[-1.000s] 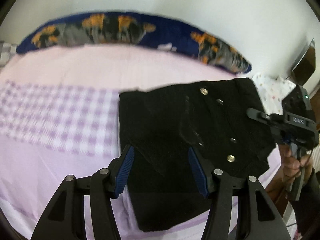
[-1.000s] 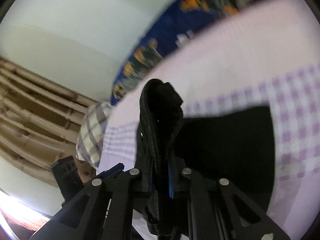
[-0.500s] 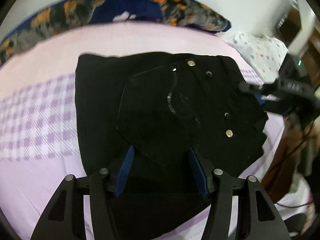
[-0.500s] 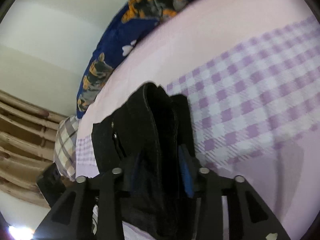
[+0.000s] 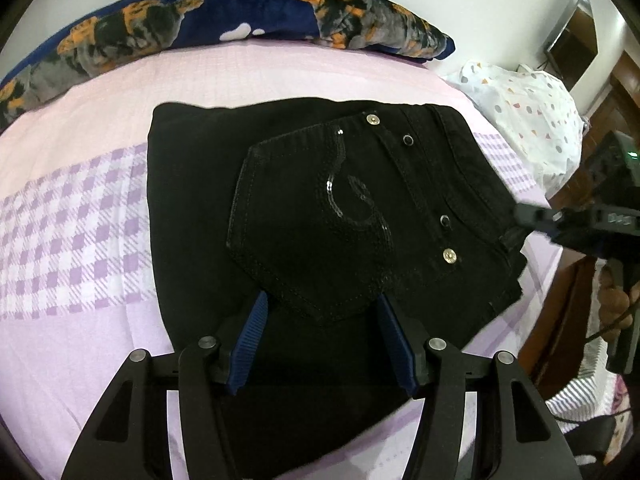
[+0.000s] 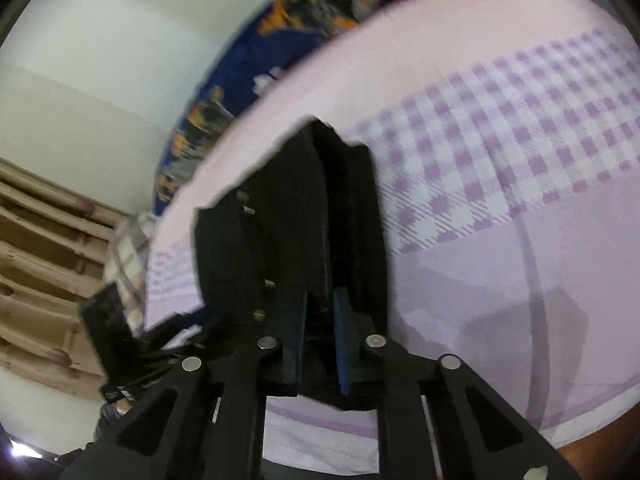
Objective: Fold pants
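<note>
Nearest the lens in the left wrist view, the left gripper (image 5: 320, 336) had its jaws roughly half open, the blue pads straddling the tip of the back pocket (image 5: 304, 232) without pressing on it; it gripped nothing. Just beyond those jaws lay the black jeans (image 5: 192, 200), folded into a compact block on the bed (image 5: 80, 320), pocket and rivets facing up. A second earlier the same bundle sat further off and its right edge was raised; now it lay flat, and the left gripper had dropped closer over it.

At the right edge of the bundle, the right gripper (image 5: 524, 214) met the waistband corner, with a hand (image 5: 614, 304) behind it. In the right wrist view, the right gripper's jaws were nearly closed; they had parted and come together again within the last moment. Dark denim rose ahead of the pads, but whether any cloth was pinched between them I could not tell.

Past the jeans came the checked band of the sheet, then the blue patterned pillow (image 5: 240, 16) against the wall.

The fold looked essentially laid; what remained was likely smoothing or release.
</note>
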{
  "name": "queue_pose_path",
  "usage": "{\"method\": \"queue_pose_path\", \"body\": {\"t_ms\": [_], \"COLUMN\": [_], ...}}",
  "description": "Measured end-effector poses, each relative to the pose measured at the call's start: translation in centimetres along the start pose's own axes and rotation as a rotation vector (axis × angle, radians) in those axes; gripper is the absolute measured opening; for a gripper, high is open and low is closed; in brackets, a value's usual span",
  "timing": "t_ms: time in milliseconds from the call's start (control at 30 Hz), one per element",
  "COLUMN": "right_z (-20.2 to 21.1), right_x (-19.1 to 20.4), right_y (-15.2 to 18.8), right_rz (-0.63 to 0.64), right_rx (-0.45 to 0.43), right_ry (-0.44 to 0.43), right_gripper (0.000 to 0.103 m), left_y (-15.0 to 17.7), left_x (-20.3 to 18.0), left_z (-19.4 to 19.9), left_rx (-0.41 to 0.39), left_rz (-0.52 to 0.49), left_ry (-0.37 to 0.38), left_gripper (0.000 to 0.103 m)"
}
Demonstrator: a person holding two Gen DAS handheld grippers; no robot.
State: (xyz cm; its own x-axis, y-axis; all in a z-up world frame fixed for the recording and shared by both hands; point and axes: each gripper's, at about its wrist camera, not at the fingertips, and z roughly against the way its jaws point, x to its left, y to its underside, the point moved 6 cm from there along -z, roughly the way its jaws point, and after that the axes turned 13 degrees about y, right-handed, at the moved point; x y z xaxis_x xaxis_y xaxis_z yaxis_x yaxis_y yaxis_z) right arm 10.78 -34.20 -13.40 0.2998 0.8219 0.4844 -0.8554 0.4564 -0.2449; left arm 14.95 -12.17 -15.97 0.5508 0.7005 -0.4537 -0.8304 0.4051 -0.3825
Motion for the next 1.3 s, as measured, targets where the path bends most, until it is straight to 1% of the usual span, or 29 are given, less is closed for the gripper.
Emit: {"method": "queue_pose_path", "body": {"t_ms": [33, 67, 133, 167, 200, 267, 300, 333, 400, 433, 467, 500, 533, 567, 733, 867, 1000, 1067, 1133, 1167, 1300], "right_z": [1.4, 2.3, 3.6, 3.9, 3.7, 1.9, 0.6, -0.3, -0.9, -0.8, -0.7, -0.5, -0.2, 0.2, 2.4, 1.4, -1.1, -3.1, -4.4, -5.0, -4.8], "right_x": [0.6, 0.9, 1.3, 1.2, 0.8, -0.8, -1.7, -2.3, -2.6, -2.5, -2.1, -1.7, -1.5, -1.3, 0.8, 3.5, 4.8, 4.3, 3.5, 3.1, 2.7], "right_y": [0.0, 0.0, 0.6, 1.1, 1.6, 2.7, 3.2, 3.5, 3.2, 3.0, 2.9, 2.8, 2.4, 1.9, -1.8, -4.8, -5.8, -5.8, -5.3, -4.9, -3.8], "right_rz": [0.001, 0.0, 0.017, 0.034, 0.032, -0.003, -0.011, -0.021, -0.045, -0.047, -0.021, 0.001, 0.007, 0.006, 0.053, 0.091, 0.111, 0.128, 0.132, 0.13, 0.144], "right_rx": [-0.036, -0.056, -0.078, -0.082, -0.075, -0.025, -0.004, 0.005, 0.006, 0.009, 0.018, 0.022, 0.024, 0.019, -0.114, -0.166, -0.151, -0.124, -0.103, -0.085, -0.072], "right_ry": [-0.027, -0.033, -0.013, 0.018, 0.04, 0.09, 0.123, 0.133, 0.125, 0.129, 0.143, 0.159, 0.179, 0.191, 0.198, 0.188, 0.2, 0.264, 0.296, 0.296, 0.311], "right_gripper": [0.01, 0.009, 0.009, 0.009, 0.009, 0.009, 0.009, 0.009, 0.009, 0.01, 0.012, 0.018, 0.025, 0.026, 0.025, 0.025, 0.025, 0.024, 0.023, 0.023, 0.022], "left_y": [0.3, 0.5, 1.0, 1.3, 1.9, 2.5, 2.7, 2.7, 2.6, 2.6, 2.6, 2.6, 2.6, 2.5, 2.5, 2.3, 2.2, 2.1, 1.9, 1.9, 1.8], "left_x": [-0.1, -0.3, -0.7, -0.9, -1.2, -1.3, -1.5, -1.5, -1.6, -1.5, -1.6, -1.7, -1.8, -1.7, -1.7, -1.6, -1.6, -1.6, -1.6, -1.6, -1.6], "left_z": [0.2, 0.5, 0.9, 1.0, 0.9, 0.6, 0.6, 0.5, 0.5, 0.5, 0.4, 0.4, 0.3, 0.3, 0.1, 0.0, -0.1, -0.2, -0.3, -0.3, -0.1], "left_rx": [0.005, 0.005, 0.011, 0.022, 0.042, 0.063, 0.056, 0.057, 0.062, 0.062, 0.062, 0.062, 0.061, 0.06, 0.057, 0.057, 0.056, 0.055, 0.051, 0.051, 0.047], "left_rz": [0.002, 0.002, 0.0, -0.009, -0.026, -0.05, -0.066, -0.071, -0.063, -0.061, -0.066, -0.07, -0.07, -0.068, -0.064, -0.054, -0.05, -0.049, -0.043, -0.042, -0.038], "left_ry": [0.013, 0.034, 0.058, 0.064, 0.061, 0.042, 0.036, 0.031, 0.024, 0.02, 0.014, 0.009, 0.006, 0.006, -0.003, -0.01, -0.027, -0.031, -0.032, -0.033, -0.053], "left_gripper": [0.058, 0.058, 0.058, 0.058, 0.058, 0.058, 0.058, 0.058, 0.058, 0.058, 0.058, 0.058, 0.058, 0.058, 0.058, 0.058, 0.059, 0.059, 0.06, 0.06, 0.06]}}
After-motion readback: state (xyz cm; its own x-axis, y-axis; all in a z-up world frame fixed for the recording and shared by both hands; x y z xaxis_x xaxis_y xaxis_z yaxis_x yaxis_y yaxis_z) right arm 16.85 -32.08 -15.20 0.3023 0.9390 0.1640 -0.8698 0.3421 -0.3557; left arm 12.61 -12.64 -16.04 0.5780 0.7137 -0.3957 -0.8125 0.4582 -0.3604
